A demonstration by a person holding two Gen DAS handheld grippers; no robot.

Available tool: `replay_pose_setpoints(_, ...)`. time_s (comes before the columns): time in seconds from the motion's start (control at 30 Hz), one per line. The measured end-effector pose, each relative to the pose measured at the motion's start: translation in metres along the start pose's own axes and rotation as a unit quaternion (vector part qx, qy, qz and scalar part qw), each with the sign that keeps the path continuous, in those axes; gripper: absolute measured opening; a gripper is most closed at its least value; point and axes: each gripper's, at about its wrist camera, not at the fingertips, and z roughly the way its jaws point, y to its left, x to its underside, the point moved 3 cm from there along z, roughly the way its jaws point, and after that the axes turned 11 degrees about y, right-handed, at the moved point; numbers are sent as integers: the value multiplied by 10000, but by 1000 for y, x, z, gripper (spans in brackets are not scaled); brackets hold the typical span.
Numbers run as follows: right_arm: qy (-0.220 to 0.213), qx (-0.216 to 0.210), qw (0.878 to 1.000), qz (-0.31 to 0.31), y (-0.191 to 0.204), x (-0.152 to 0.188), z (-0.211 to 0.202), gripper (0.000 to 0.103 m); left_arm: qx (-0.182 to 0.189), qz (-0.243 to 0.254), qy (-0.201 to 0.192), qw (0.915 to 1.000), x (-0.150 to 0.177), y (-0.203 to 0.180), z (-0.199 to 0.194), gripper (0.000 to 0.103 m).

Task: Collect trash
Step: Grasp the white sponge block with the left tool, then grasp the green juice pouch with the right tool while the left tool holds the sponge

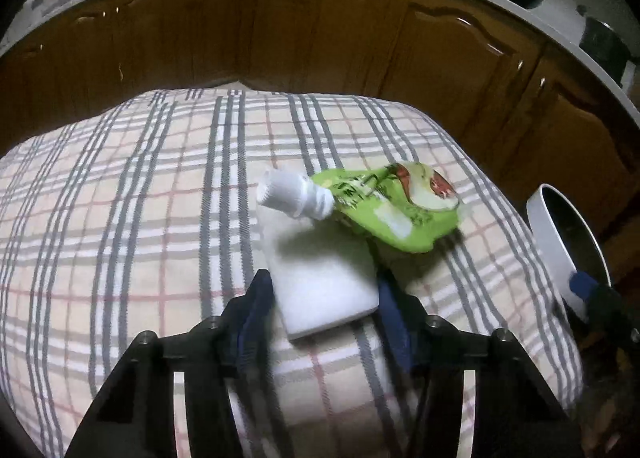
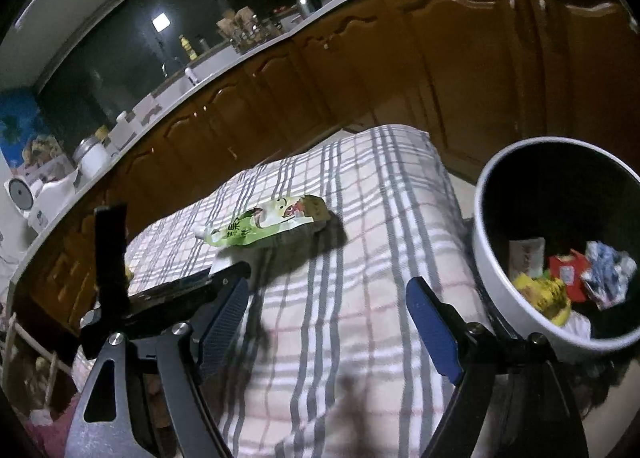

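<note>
We take the plaid tablecloth (image 1: 132,198) as our reference. On it lies a green spouted pouch (image 1: 384,206) with a white screw cap (image 1: 292,192), the cap end resting on top of a flat white packet (image 1: 320,278).

Our left gripper (image 1: 324,300) has its blue-padded fingers (image 1: 256,306) either side of the near end of the white packet. The pads sit right at the packet's edges; we cannot tell whether they actually press on it.

Our right gripper (image 2: 328,322) hovers over the near part of the cloth with its jaws spread wide and nothing between them.

Off the right edge of the cloth stands a white-rimmed bin (image 2: 496,290) with a dark interior. Inside we note a yellow wrapper (image 2: 544,294), a red wrapper (image 2: 568,270) and a crumpled blue-and-white wrapper (image 2: 610,274).

Beyond the cloth's far edge run brown wooden cabinets (image 1: 320,30).
</note>
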Motion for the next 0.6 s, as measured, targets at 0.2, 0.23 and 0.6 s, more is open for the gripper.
replay_pose_setpoints(0.2, 278, 265, 9957, -847, 23, -14, 34, 81, 128, 49, -102, 9999, 13, 19, -19, 49)
replay_pose_setpoints(0.23, 336, 308, 9940, -992, 27, -16, 40, 81, 166, 27, -101, 9998, 17, 24, -23, 49)
replay_pose_setpoints(0.6, 880, -127, 9887, -1206, 40, -16, 68, 82, 362, -140, 65, 9992, 56, 77, -45, 49)
